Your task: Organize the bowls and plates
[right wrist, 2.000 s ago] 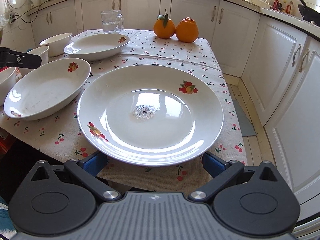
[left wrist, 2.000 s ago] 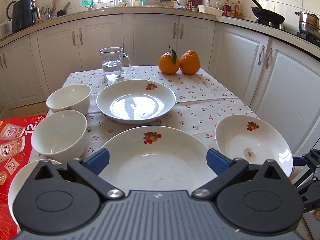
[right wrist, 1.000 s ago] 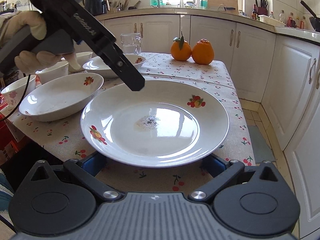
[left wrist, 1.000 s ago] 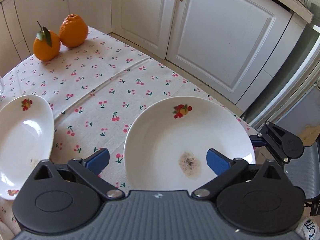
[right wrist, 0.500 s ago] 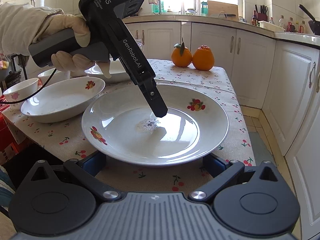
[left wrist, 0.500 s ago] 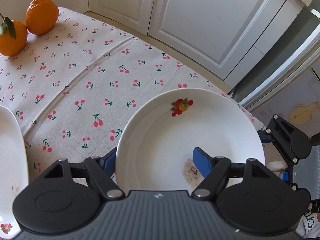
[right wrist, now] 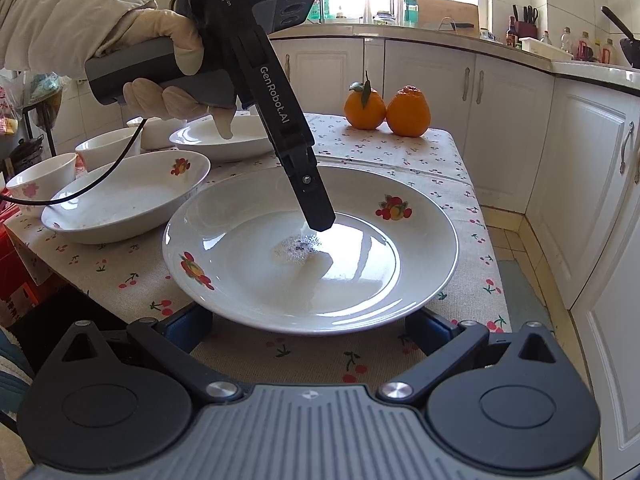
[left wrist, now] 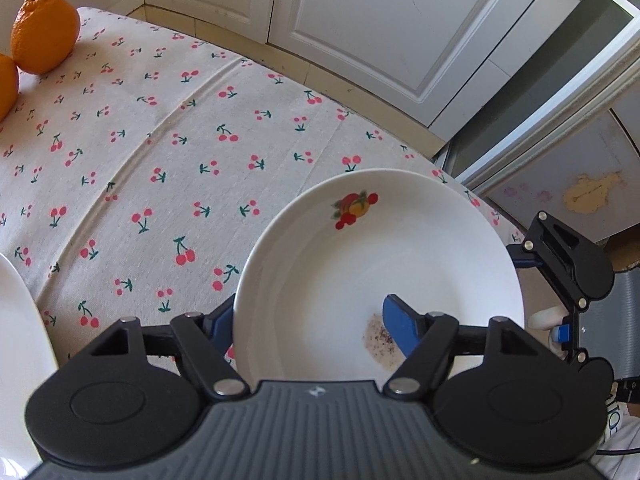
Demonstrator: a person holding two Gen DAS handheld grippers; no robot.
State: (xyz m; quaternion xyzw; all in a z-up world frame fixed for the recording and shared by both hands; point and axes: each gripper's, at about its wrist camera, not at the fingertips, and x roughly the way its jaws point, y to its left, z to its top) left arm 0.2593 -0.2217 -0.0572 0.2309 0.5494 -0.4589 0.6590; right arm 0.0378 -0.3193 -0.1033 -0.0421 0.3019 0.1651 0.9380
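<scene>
A white plate with a fruit motif and a dark smudge point(left wrist: 360, 264) point(right wrist: 360, 276) lies at the table's near right corner. My left gripper point(left wrist: 312, 326) straddles its left rim: one blue finger point(left wrist: 402, 332) is inside the plate, the other outside. The jaws are partly closed and I cannot tell whether they pinch the rim. From the right wrist view, the left gripper point(right wrist: 316, 216) comes down into the plate. My right gripper point(right wrist: 308, 330) is open, its fingers wide either side of the plate's near edge, low at the table edge.
A second fruit-motif plate point(right wrist: 120, 200) sits left of it, a third point(right wrist: 224, 140) behind, and several white bowls point(right wrist: 40, 180) at far left. Two oranges point(right wrist: 386, 110) stand at the far edge. The cherry-print tablecloth point(left wrist: 160, 152) covers the table. White cabinets point(right wrist: 580, 200) stand right.
My left gripper has swung over from the left plate to the right one, dropped onto its rim and narrowed its jaws. The right gripper has stayed at the plate's near edge.
</scene>
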